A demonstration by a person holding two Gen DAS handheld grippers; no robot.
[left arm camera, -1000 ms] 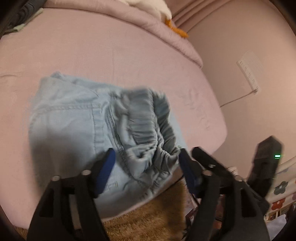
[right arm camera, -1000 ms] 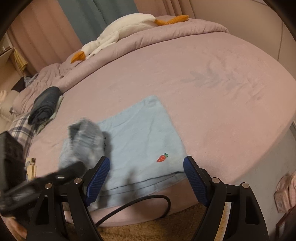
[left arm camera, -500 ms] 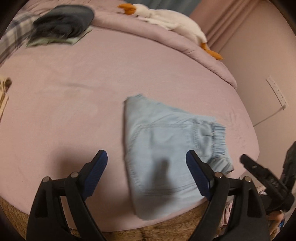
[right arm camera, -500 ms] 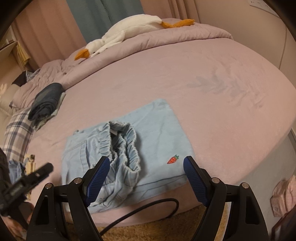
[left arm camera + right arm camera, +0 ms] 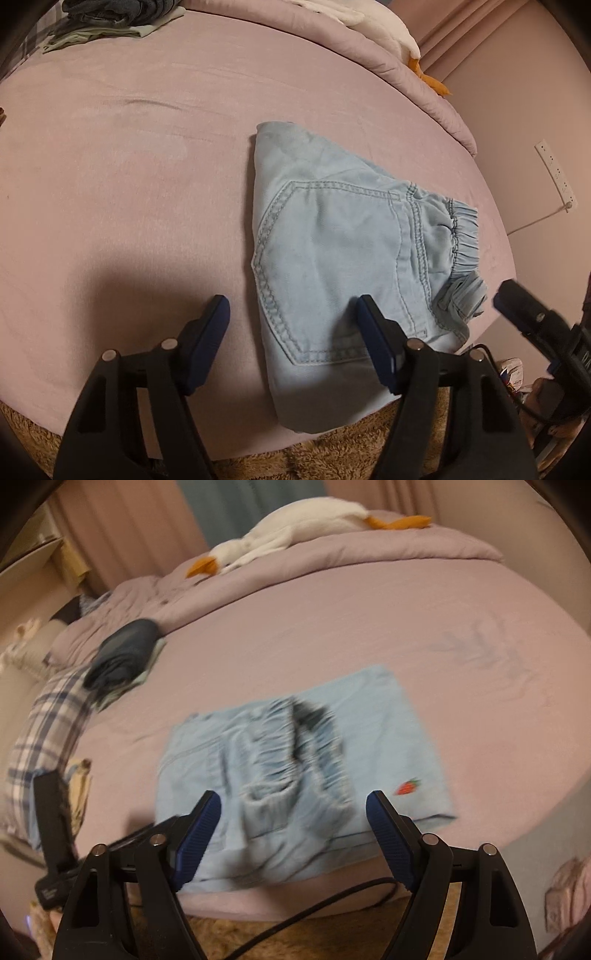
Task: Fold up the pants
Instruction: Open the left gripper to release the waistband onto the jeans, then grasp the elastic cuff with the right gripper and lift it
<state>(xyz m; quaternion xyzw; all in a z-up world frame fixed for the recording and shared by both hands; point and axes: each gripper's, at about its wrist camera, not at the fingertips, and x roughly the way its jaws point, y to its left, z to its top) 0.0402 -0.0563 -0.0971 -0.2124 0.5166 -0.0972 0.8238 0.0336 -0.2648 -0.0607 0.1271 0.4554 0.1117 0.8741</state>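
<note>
Light blue denim pants [image 5: 340,251] lie folded on the pink bed near its front edge, back pocket up, elastic waistband at the right. In the right wrist view the pants [image 5: 295,775] show a bunched waistband on top and a small strawberry patch [image 5: 407,787]. My left gripper [image 5: 293,314] is open and empty, just above the pants' near left edge. My right gripper [image 5: 293,810] is open and empty, over the near edge of the pants. The right gripper also shows in the left wrist view [image 5: 517,302].
A pile of dark folded clothes [image 5: 123,657] lies at the far left of the bed. A white goose plush [image 5: 291,528] rests on the rolled duvet [image 5: 369,554] at the back. A brown fluffy rug [image 5: 332,454] lies below the bed edge. A cable [image 5: 332,901] crosses the rug.
The left gripper let go of the waistband and pulled back to the left; the pants now lie flat on the bed. The right gripper stayed open and moved slightly closer.
</note>
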